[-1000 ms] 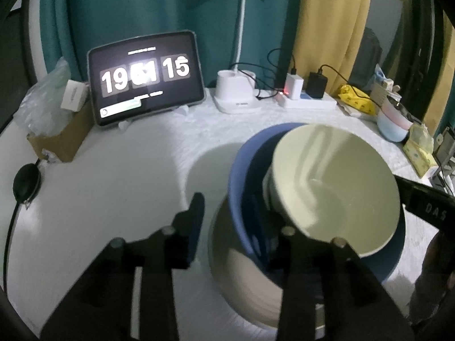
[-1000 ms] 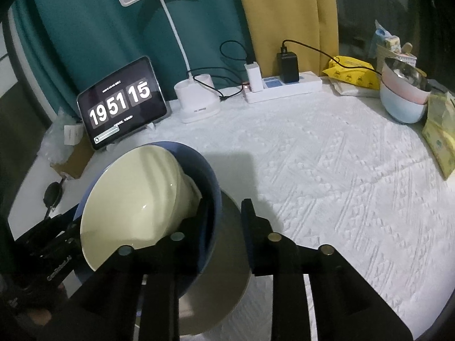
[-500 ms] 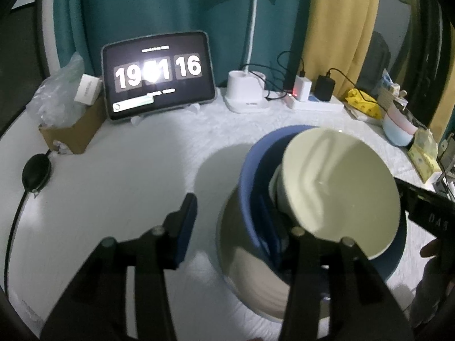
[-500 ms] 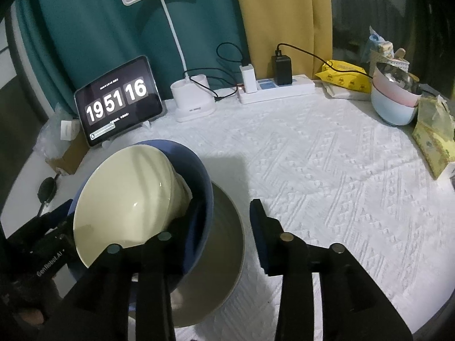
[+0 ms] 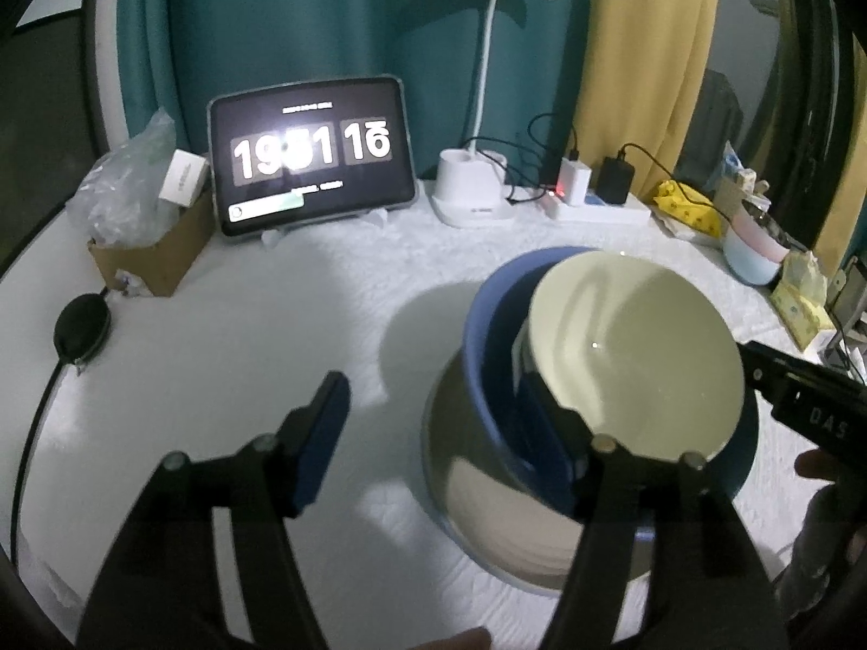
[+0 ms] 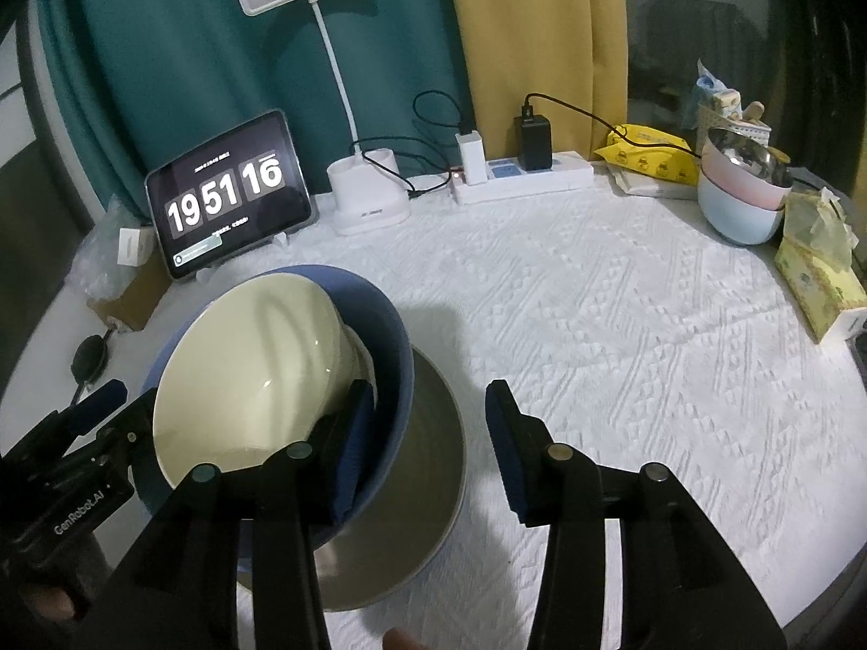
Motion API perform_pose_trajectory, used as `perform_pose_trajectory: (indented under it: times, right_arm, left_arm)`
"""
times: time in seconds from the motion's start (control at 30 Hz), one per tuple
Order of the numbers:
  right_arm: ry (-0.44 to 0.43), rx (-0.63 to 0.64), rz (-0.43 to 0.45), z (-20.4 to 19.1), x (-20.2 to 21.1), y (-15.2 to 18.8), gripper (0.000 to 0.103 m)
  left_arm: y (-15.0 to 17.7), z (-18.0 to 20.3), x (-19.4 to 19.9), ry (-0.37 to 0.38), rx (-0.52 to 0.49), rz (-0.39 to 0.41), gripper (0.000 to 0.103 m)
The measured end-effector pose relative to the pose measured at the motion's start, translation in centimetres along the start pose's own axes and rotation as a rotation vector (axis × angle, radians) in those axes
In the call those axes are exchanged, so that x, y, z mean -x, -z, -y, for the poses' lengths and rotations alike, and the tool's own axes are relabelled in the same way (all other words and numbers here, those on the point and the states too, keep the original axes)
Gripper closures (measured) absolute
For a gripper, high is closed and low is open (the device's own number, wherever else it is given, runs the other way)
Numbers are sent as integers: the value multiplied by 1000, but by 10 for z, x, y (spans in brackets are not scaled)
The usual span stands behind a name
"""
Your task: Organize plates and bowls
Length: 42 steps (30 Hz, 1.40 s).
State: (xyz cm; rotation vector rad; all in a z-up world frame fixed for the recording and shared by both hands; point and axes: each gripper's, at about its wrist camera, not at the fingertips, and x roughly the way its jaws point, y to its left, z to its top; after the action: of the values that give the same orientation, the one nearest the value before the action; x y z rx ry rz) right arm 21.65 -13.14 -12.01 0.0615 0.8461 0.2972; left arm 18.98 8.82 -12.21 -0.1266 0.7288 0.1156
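Observation:
A cream bowl [image 5: 634, 352] lies tilted inside a blue bowl [image 5: 487, 325], and both rest in a grey metal bowl [image 5: 487, 498] on the white cloth. My left gripper [image 5: 439, 417] is opening. Its right finger is inside the blue bowl and its left finger stands well clear over the cloth. In the right wrist view the same cream bowl [image 6: 254, 368], blue bowl [image 6: 398, 336] and metal bowl [image 6: 422, 487] sit at lower left. My right gripper [image 6: 428, 417] is opening too, straddling both rims without pressing on them.
Along the back stand a tablet clock [image 6: 227, 195], a white desk lamp [image 6: 368, 200] and a power strip [image 6: 520, 173]. Stacked pink and blue bowls [image 6: 742, 195] and tissue packs [image 6: 813, 276] sit at the right. A cardboard box [image 5: 151, 249] is at the left.
Both grippers' jaws have spread. On each, the finger outside the bowls has swung away from the stack. The bowls stay where they were.

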Motion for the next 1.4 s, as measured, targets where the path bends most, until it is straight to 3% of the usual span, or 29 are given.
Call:
perform_pose_trajectory:
  times: [0.53, 0.63, 0.8, 1.4]
  right_arm:
    - [-2, 0, 3, 0, 10, 7, 56]
    - [6, 5, 16, -1, 18, 8, 49]
    - [7, -1, 45, 0, 30, 9, 39]
    - [61, 50, 195, 3, 104, 18, 36]
  left_arm:
    - [5, 3, 12, 6, -18, 8, 37]
    - [5, 5, 22, 27, -22, 32, 36]
    - [7, 16, 37, 48, -54, 57, 19]
    - [15, 41, 102, 100, -71, 185, 14]
